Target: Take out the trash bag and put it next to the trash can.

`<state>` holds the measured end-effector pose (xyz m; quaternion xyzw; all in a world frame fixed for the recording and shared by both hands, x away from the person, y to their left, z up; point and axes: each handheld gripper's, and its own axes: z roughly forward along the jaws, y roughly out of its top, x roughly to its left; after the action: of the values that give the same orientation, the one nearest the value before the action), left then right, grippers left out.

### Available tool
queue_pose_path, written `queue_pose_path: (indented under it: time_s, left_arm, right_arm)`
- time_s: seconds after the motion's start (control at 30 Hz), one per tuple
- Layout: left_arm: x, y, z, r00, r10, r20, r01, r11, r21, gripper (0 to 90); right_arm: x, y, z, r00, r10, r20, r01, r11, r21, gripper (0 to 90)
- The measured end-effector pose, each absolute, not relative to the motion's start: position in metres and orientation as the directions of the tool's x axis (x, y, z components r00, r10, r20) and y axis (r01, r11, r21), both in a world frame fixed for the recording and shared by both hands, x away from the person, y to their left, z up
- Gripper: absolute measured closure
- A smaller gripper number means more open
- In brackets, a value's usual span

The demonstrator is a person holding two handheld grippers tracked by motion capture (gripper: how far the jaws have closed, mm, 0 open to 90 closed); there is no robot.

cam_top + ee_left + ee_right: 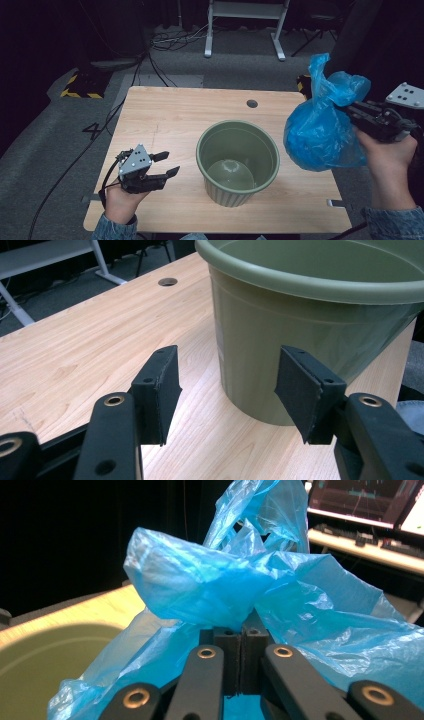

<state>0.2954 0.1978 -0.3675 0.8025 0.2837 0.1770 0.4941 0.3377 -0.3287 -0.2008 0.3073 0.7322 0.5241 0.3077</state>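
Note:
A green ribbed bucket [237, 162] stands in the middle of the wooden table [170, 120], with nothing in it. To its right, above the table's edge, hangs a full blue plastic bag [317, 132]. My right gripper [352, 109] is shut on the bag's gathered neck; in the right gripper view the pads [241, 650] are pressed together with blue film [210, 585] bunched over them. My left gripper [167, 164] rests on the table left of the bucket, open, its jaws pointing at the bucket wall [280, 340] with nothing between them.
A round cable hole [252, 103] sits near the table's far edge. Beyond the table are a white desk frame [245, 25], floor cables and a yellow-black striped block [80, 87]. Monitors [365, 500] show behind the bag in the right gripper view.

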Motion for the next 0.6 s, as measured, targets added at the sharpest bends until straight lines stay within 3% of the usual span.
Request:
queue_pose_path:
  time_s: [0.6]
  left_arm:
    - [0.295,0.21,-0.376,0.752,0.659,-0.012,0.313,-0.342,0.886,42.4]
  right_arm:
    - [0.375,-0.328,-0.278,-0.62,0.783,-0.046,0.261,0.261,0.929,89.5]
